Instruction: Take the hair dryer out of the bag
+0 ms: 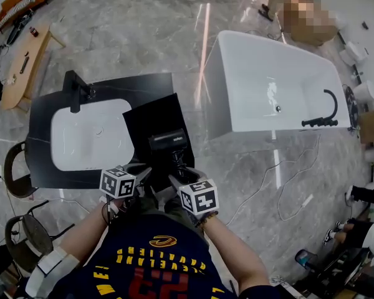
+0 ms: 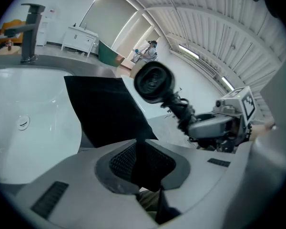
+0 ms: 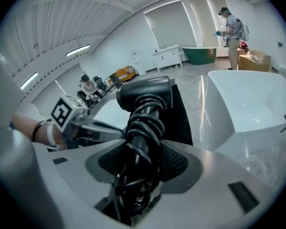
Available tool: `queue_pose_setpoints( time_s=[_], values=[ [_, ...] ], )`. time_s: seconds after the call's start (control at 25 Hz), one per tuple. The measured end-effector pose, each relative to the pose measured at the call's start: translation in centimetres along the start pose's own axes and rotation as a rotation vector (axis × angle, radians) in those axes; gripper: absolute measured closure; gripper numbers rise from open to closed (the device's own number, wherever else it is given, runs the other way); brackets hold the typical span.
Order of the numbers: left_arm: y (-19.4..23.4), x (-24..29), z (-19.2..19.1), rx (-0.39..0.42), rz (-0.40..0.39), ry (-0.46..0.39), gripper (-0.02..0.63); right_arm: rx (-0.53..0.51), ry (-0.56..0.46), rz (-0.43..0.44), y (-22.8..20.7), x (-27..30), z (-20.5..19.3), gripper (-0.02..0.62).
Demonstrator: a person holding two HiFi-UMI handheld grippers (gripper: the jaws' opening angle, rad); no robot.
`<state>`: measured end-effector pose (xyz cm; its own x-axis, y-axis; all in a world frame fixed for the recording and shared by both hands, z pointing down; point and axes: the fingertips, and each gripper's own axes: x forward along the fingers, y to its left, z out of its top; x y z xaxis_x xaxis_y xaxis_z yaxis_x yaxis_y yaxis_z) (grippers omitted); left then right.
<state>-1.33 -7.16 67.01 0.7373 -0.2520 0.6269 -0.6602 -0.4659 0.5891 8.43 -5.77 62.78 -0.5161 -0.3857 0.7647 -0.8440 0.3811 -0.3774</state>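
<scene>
A flat black bag [image 1: 151,118] hangs over the right end of the sink counter. My left gripper [image 1: 143,170] is shut on the bag's lower corner, and its pads [image 2: 119,159] pinch the black cloth [image 2: 107,111]. My right gripper [image 1: 174,179] is shut on the handle of the black hair dryer [image 1: 169,142], which has its cord wound round it [image 3: 142,132]. The dryer's barrel [image 3: 145,93] stands above the jaws. In the left gripper view the dryer [image 2: 153,81] is outside the bag, in the air to its right, with the right gripper [image 2: 219,125] below it.
A white sink [image 1: 87,136] with a black faucet [image 1: 75,90] sits in a black counter at the left. A white bathtub [image 1: 271,83] stands at the right on the marble floor. Chairs [image 1: 17,170] are at the lower left. A white cable [image 1: 287,179] lies on the floor.
</scene>
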Motion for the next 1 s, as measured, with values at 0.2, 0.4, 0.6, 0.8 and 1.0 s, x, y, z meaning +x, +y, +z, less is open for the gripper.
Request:
queue_pose_setpoints(
  time_s=[0.2, 0.4, 0.6, 0.8, 1.0],
  values=[
    [-0.5, -4.0, 1.6, 0.007, 0.005, -0.101, 0.575, 0.010, 0.013, -0.059, -1.1, 5.8, 3.4, 0.377],
    [0.1, -7.5, 2.7, 0.024, 0.044, -0.178, 0.575, -0.009, 0.056, -0.118, -2.1, 9.5, 5.4, 0.377],
    [0.5, -9.0, 3.0, 0.003, 0.040, -0.209, 0.575, -0.021, 0.076, -0.166, -2.1, 11.2, 6.5, 0.377],
    [0.6, -9.2, 3.3, 0.002, 0.022, -0.207, 0.575, -0.015, 0.071, -0.211, -2.0, 11.8, 6.7, 0.377],
    [0.5, -8.7, 3.7, 0.018, 0.006, -0.194, 0.575, 0.026, 0.063, -0.189, -1.6, 12.4, 6.2, 0.377]
  ],
)
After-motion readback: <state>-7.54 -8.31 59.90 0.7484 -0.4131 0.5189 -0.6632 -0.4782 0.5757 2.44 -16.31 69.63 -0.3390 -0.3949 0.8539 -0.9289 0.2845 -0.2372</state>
